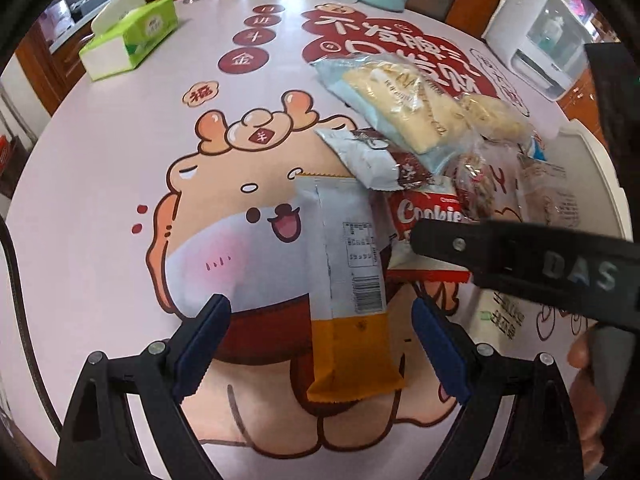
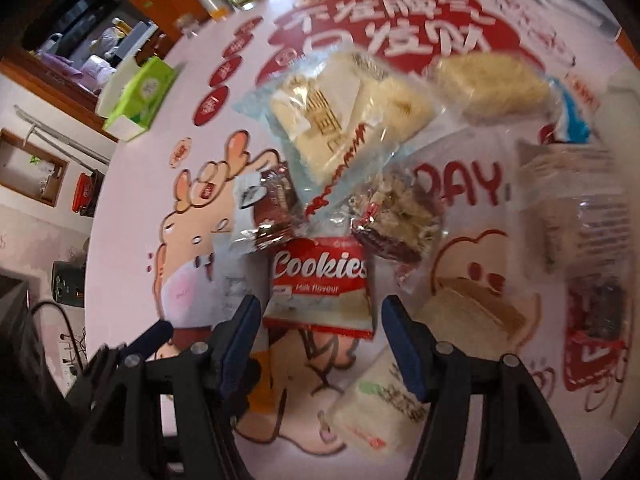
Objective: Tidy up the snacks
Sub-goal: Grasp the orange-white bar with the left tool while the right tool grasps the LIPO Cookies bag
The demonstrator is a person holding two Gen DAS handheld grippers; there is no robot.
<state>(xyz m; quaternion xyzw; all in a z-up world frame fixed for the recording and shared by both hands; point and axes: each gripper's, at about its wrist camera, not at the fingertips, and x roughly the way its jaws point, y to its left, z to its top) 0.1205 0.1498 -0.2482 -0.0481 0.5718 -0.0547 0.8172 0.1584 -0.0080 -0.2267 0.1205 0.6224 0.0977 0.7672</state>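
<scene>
Left wrist view: we are seeing the left gripper (image 1: 320,344) with jaws spread wide, straddling the white-and-orange wrapper (image 1: 352,292) without touching it; the wrapper is lying flat just left of the Cookies packet (image 1: 424,216). The right gripper (image 1: 520,256) is crossing over the Cookies packet's right side here, a hand (image 1: 588,392) gripping behind it. Right wrist view: we are seeing its jaws partly open, empty, pointing steeply down just below the Cookies packet, the pale cake packet (image 2: 344,120) beyond it. Picture is blurring.
</scene>
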